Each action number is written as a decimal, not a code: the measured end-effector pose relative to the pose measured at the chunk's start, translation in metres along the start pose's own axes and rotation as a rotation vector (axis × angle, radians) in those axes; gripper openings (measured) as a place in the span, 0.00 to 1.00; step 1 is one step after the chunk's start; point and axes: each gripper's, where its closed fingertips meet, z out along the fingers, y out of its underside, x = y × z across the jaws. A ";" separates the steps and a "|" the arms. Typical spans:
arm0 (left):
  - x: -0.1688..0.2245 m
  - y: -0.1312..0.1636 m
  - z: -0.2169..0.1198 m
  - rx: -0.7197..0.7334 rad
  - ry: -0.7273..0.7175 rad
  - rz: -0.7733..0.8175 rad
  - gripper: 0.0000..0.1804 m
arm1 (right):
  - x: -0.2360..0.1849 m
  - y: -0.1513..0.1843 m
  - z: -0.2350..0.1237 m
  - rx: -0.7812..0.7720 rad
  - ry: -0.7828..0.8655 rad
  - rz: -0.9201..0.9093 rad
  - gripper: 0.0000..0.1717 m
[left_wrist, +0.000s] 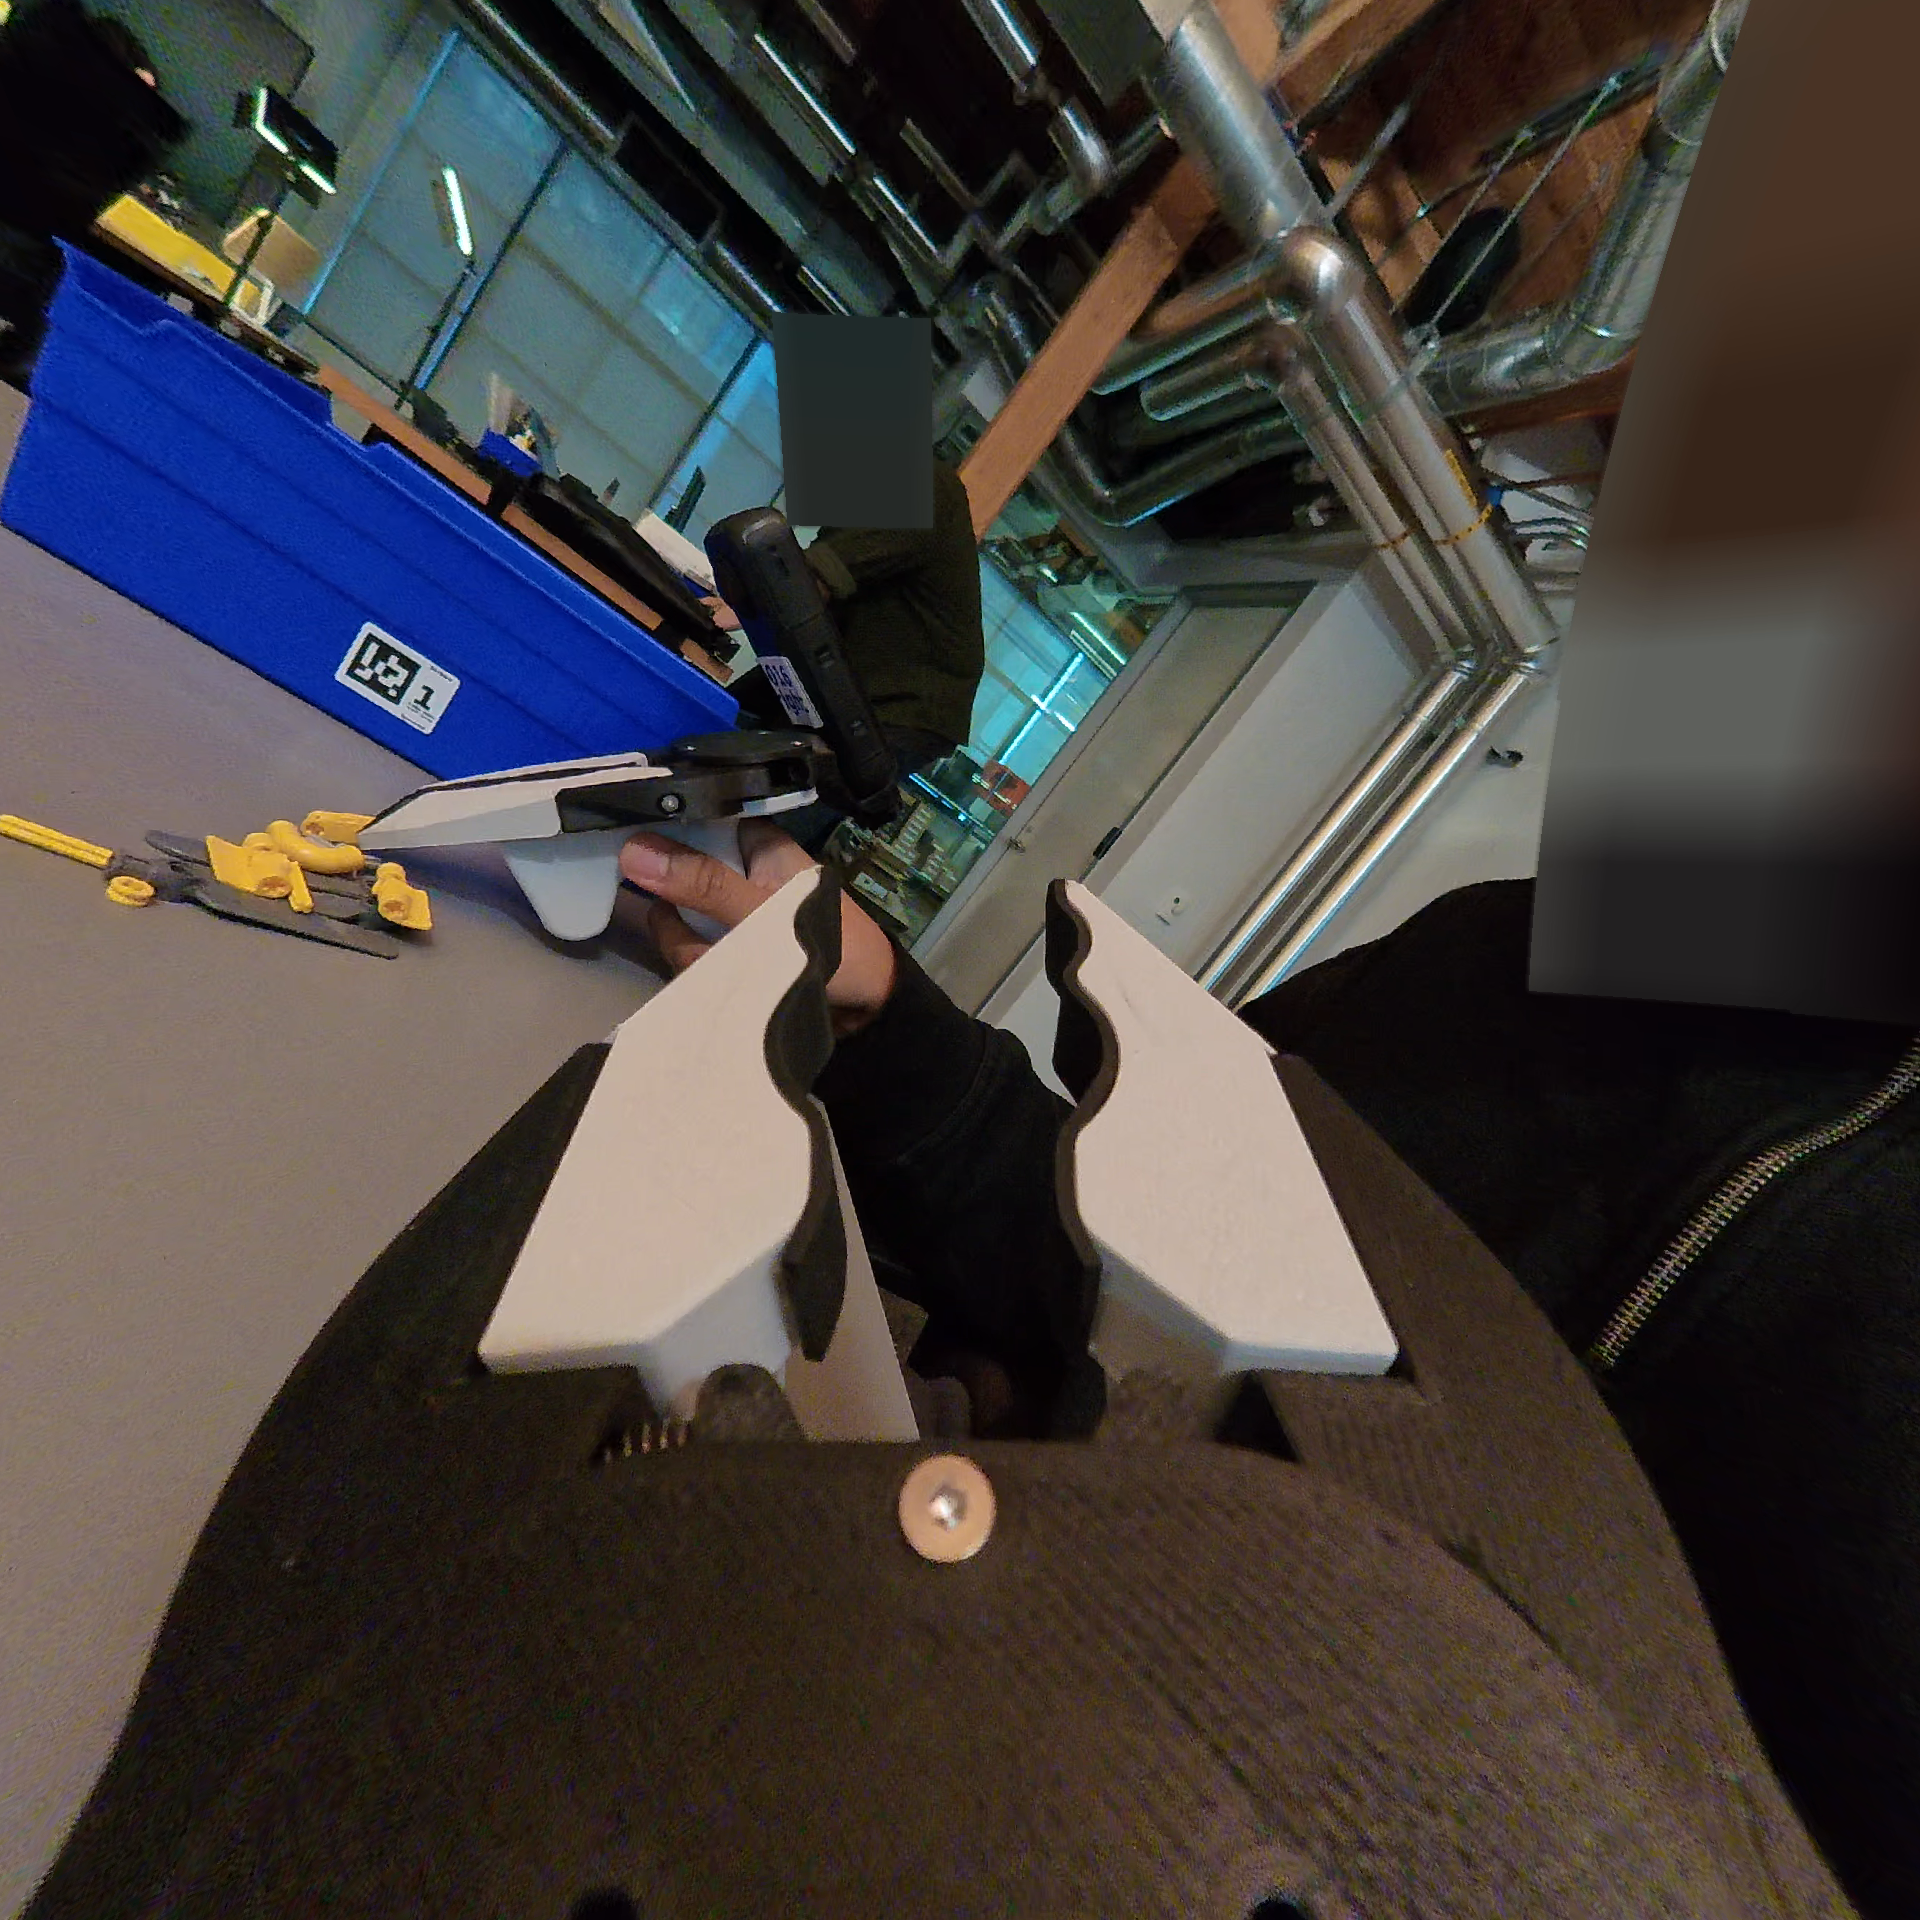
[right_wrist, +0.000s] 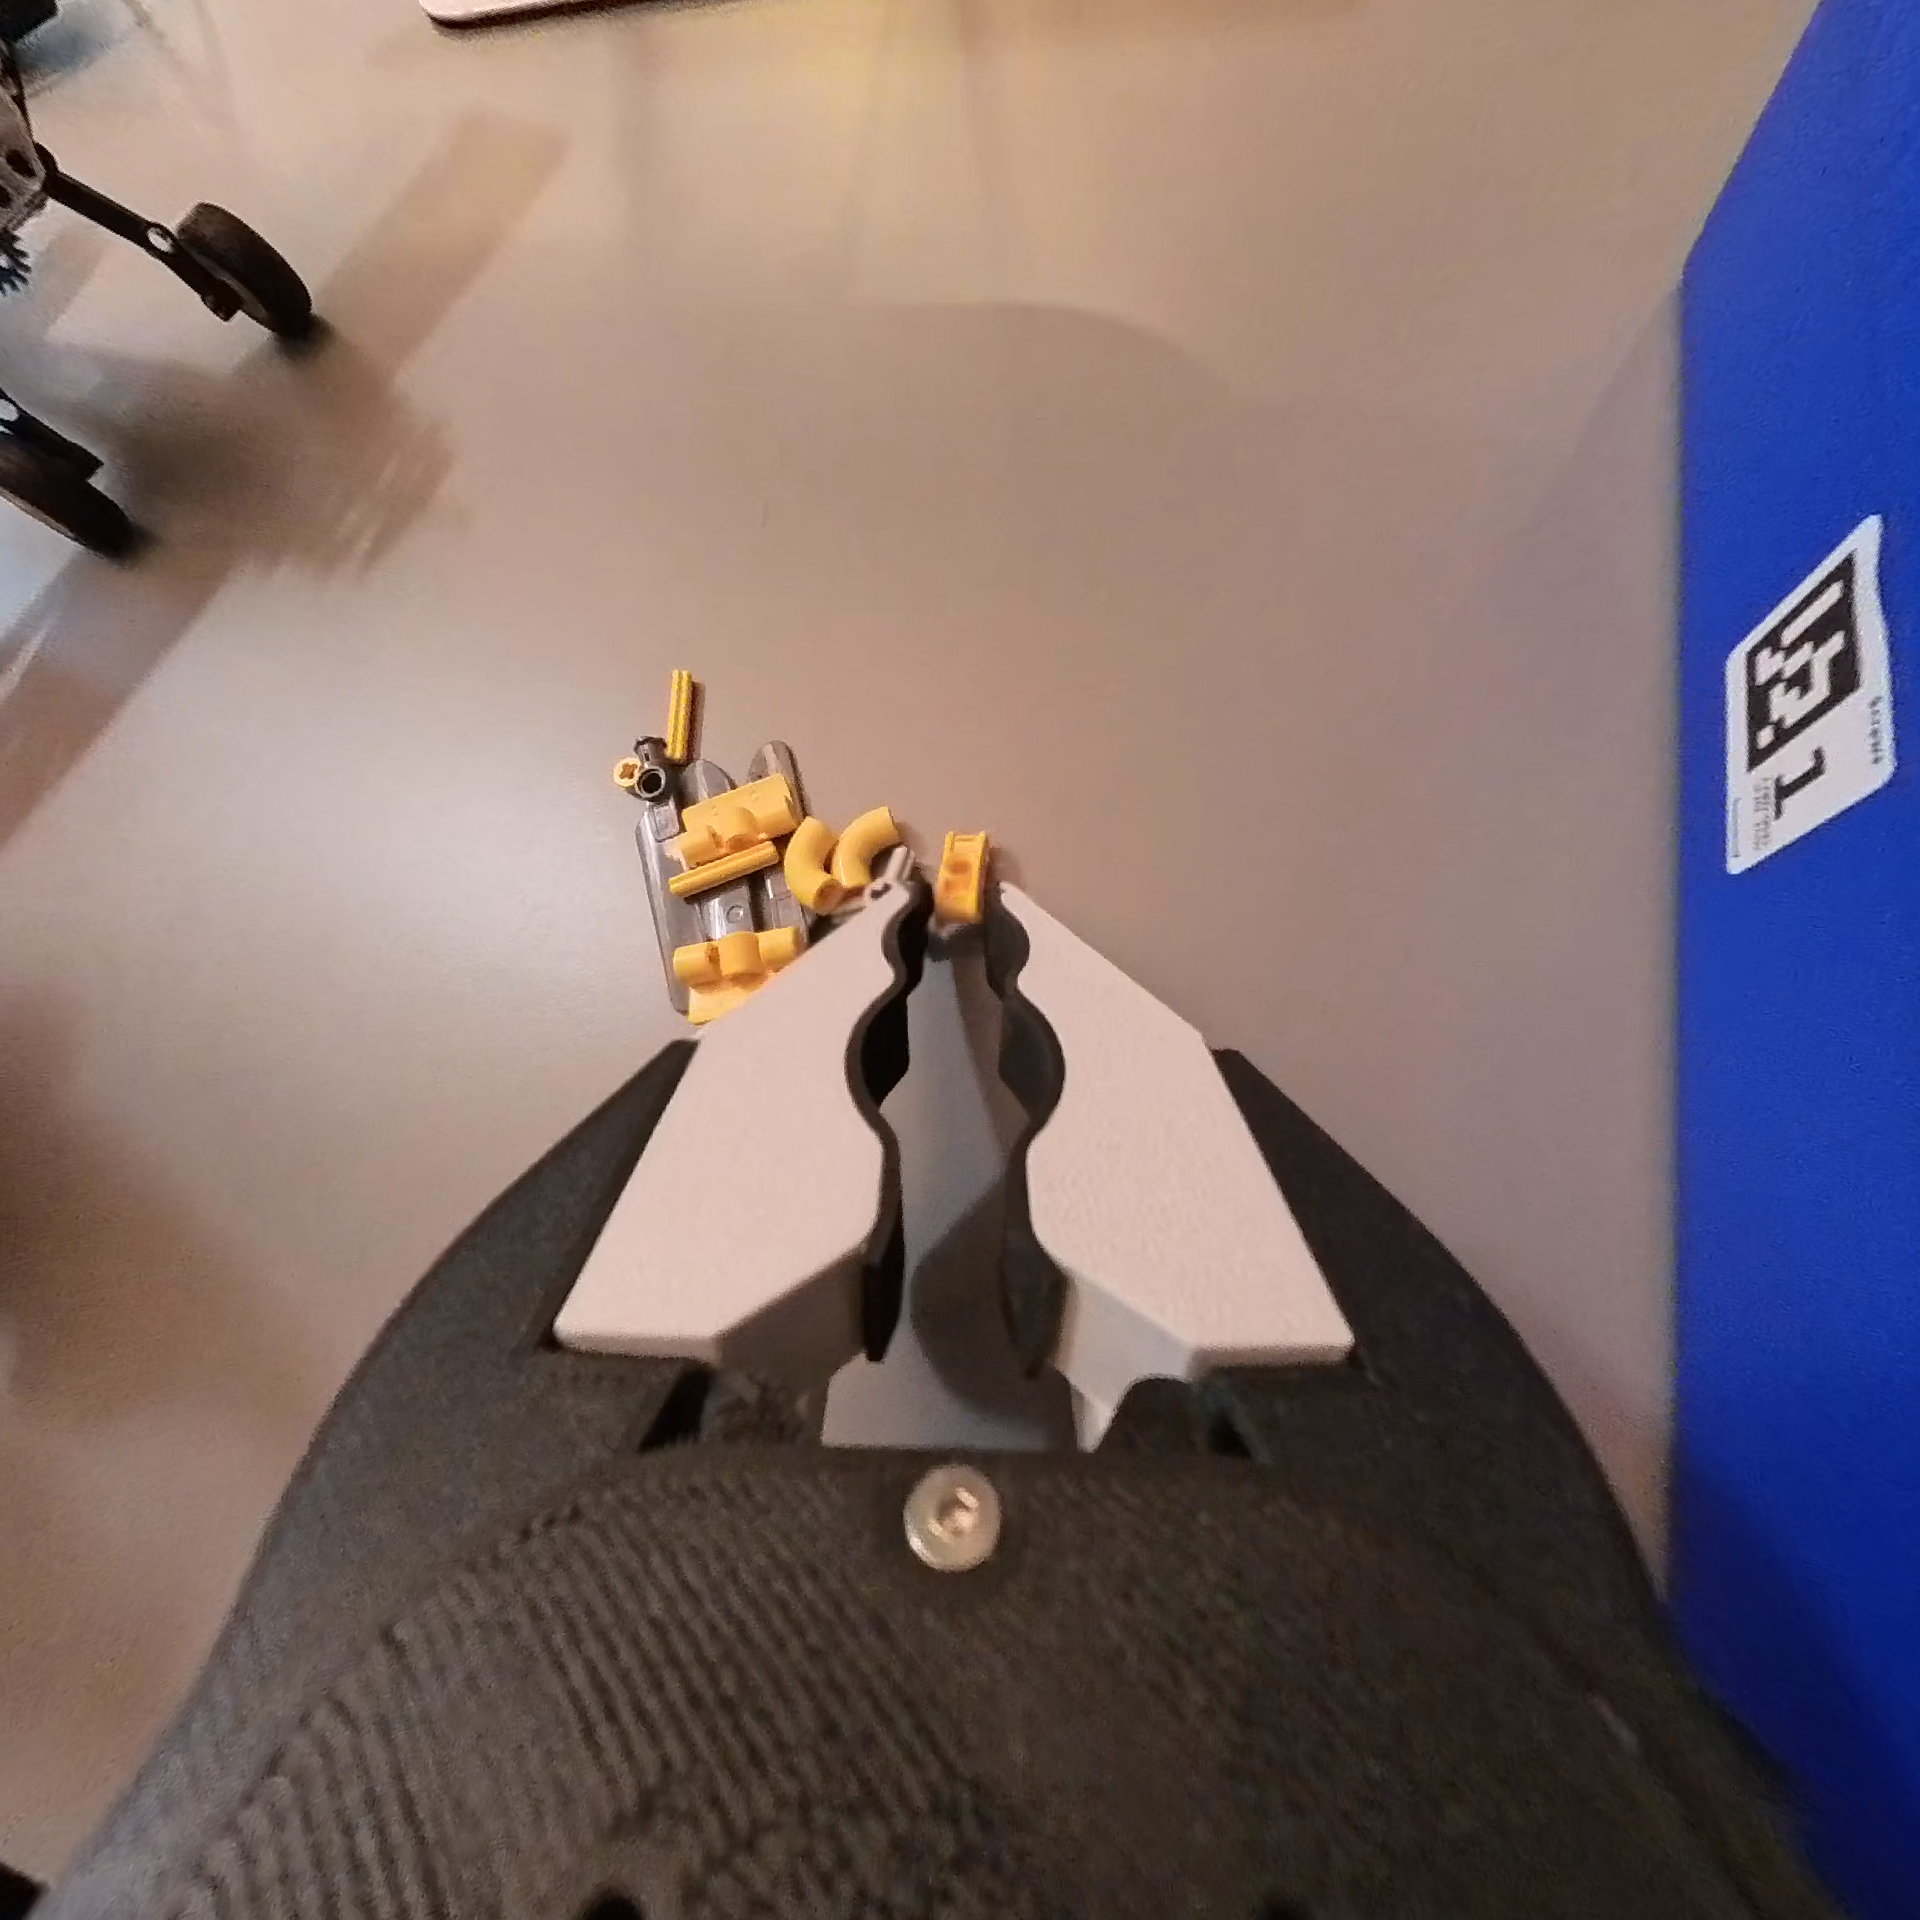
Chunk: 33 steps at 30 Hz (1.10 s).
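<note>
The left gripper (left_wrist: 940, 899) is hanging above the counter (left_wrist: 208, 1143) w/ its fingers (left_wrist: 727, 1039) spread wide and bare, white angular shells lined w/ wavy black pads, pointing at a person's black sleeve (left_wrist: 935, 1091) and a zippered jacket (left_wrist: 1662, 1247). A hand (left_wrist: 717, 894) is gripping the right gripper's pale handle. In the right wrist view the right gripper (right_wrist: 956, 909) is sitting low over the smooth grey-beige counter (right_wrist: 1143, 520), fingers (right_wrist: 810, 1039) nearly together w/ a narrow slot at the tips; a small yellow brick (right_wrist: 961, 862) w/ holes is standing in that slot, a thin grey pin (right_wrist: 888, 878) just beside the left tip, but can't tell if the pads are pressing on the brick. Just left of the tips a heap of plastic building parts is lying: two yellow curved elbow pieces (right_wrist: 836, 847), yellow connectors (right_wrist: 732, 821) on flat grey blades (right_wrist: 717, 894), a ribbed yellow axle (right_wrist: 681, 712) and a small dark bushing (right_wrist: 652, 779). A glossy blue bin (right_wrist: 1818, 935) is standing at right, near the parts, carrying a white sticker (right_wrist: 1797, 696) w/ a black square code marker and small print. Dark wheels (right_wrist: 244, 265) of a model are showing far left, blurred.
</note>
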 end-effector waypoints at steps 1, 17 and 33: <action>0.000 0.000 0.000 0.001 0.003 -0.003 0.20 | -0.001 -0.001 -0.001 0.005 -0.014 0.008 0.07; 0.005 -0.002 -0.001 0.016 0.033 -0.009 0.20 | -0.010 -0.009 -0.008 0.073 -0.083 -0.001 0.10; 0.009 -0.001 0.001 0.011 0.015 0.061 0.19 | -0.011 -0.011 -0.010 0.092 -0.097 -0.003 0.12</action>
